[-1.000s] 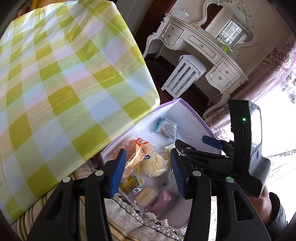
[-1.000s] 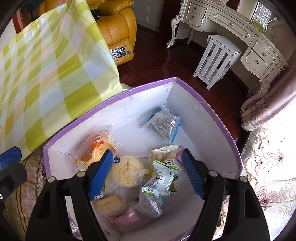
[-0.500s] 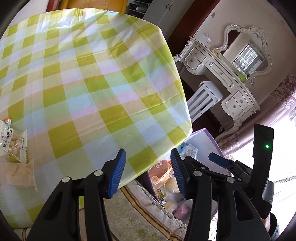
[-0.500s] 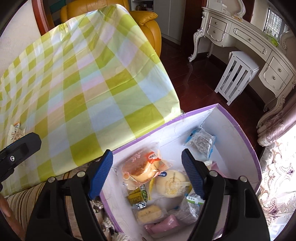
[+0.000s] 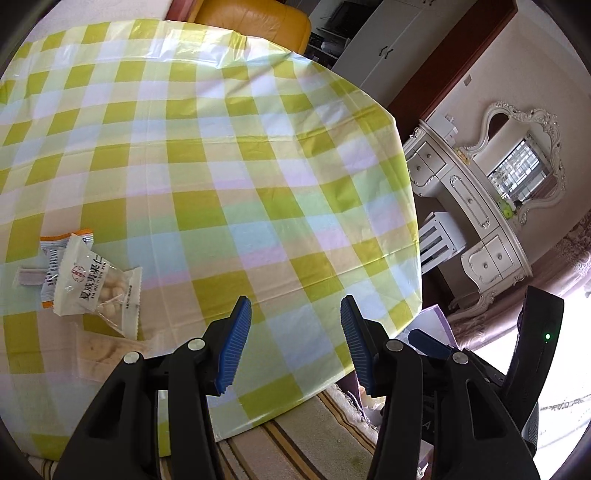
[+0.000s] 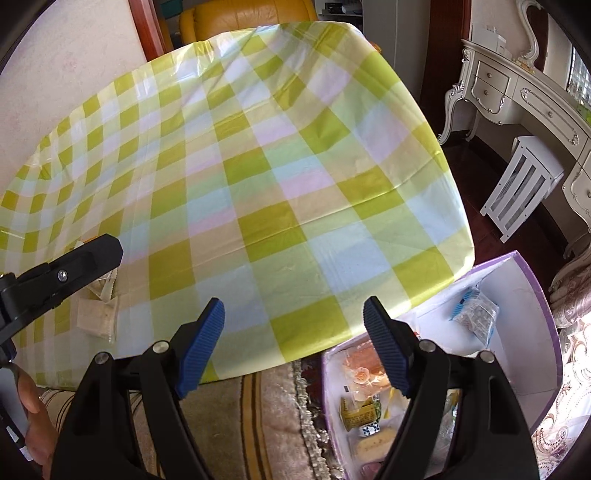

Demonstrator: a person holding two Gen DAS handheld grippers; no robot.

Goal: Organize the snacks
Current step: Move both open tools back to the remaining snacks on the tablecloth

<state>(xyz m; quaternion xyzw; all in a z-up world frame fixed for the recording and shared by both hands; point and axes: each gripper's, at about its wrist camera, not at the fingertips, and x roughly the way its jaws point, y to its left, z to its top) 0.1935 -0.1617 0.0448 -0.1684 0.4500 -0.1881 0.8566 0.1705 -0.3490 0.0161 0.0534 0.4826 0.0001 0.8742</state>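
A clear-and-white nut packet point(image 5: 98, 286) lies on the checked tablecloth point(image 5: 221, 177) at the left, over an orange-trimmed packet point(image 5: 55, 258), with a pale wafer packet point(image 5: 103, 349) just below. My left gripper point(image 5: 293, 347) hangs open over the table's near edge, to the right of them, with nothing between its fingers. My right gripper point(image 6: 295, 345) is open and empty too, over the table edge. A purple-rimmed white box point(image 6: 532, 295) on the floor at the right holds several snacks, among them a bun point(image 6: 365, 369) and a blue-edged bag point(image 6: 476, 317).
A white dressing table point(image 5: 476, 206) with a mirror and a white slatted stool point(image 6: 521, 188) stand at the right beyond the dark wood floor. An orange leather armchair point(image 5: 255, 18) is behind the table. A fringed rug point(image 6: 258, 417) lies under the box.
Both views have swung from the box on the floor up and left to the tabletop. The packets at the left have come into the left wrist view. Both grippers stayed open and empty.
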